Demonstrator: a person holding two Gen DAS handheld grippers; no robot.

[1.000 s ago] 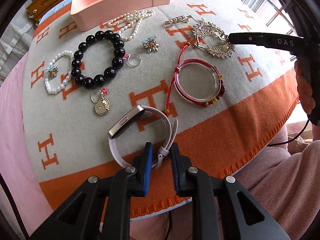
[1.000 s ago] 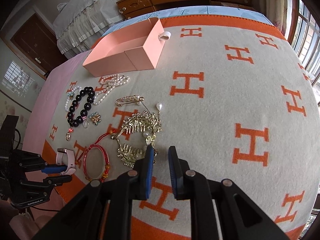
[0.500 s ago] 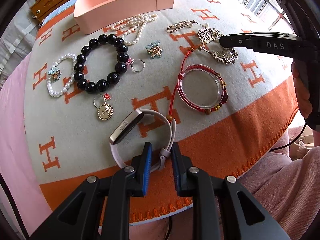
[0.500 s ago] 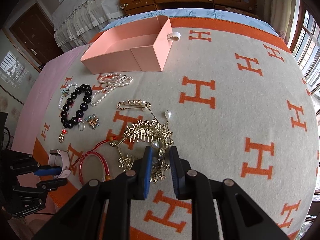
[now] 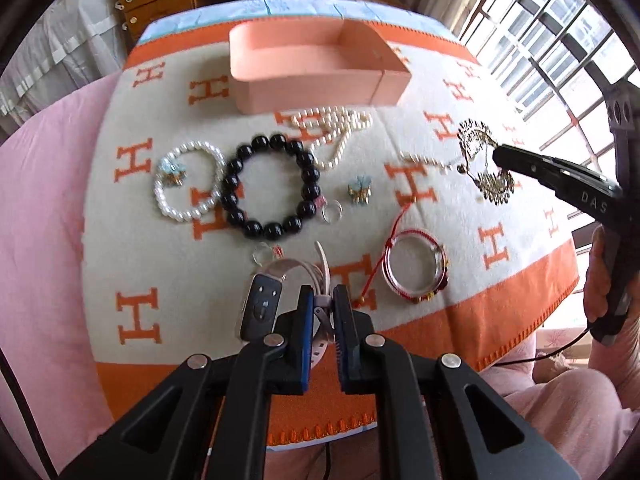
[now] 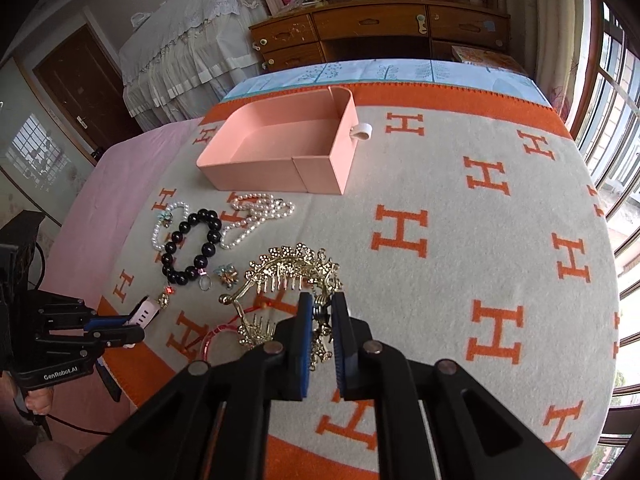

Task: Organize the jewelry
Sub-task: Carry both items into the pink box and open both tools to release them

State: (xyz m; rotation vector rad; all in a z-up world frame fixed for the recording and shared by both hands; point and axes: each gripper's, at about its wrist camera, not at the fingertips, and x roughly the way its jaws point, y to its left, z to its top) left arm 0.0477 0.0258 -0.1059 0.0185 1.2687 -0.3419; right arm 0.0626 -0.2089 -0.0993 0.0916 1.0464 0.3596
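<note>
I have both tongs loaded. The left tongs [image 5: 320, 312] are clenched on the pale strap of the smart band [image 5: 264, 308], taken next to its buckle, with the dark sensor body hanging to the left of the jaws, above the near orange border of the blanket [image 5: 500, 320]. The right tongs [image 6: 319, 314] are clenched on the gold hair comb [image 6: 292, 270], gripped at one end of the ornament so that the toothed part stands clear of the blanket with dangling pieces trailing below the jaws. Handling judgement: the band is light, its strap soft and flexible, so it will swing; a grip near the buckle, where the layers are doubled, should hold. The comb is stiff but delicate: thin filigree and pendants can bend or snag on the red cord bracelet [image 5: 416, 276] just beside it, so I would lift straight up before traversing. The pink box [image 6: 280, 148] stands open at the far edge of the bed, apparently with nothing in it. The black bead bracelet [image 5: 272, 188], pearl bracelet [image 5: 188, 184] and pearl necklace [image 5: 332, 128] lie between the box and the tongs, untouched.
</note>
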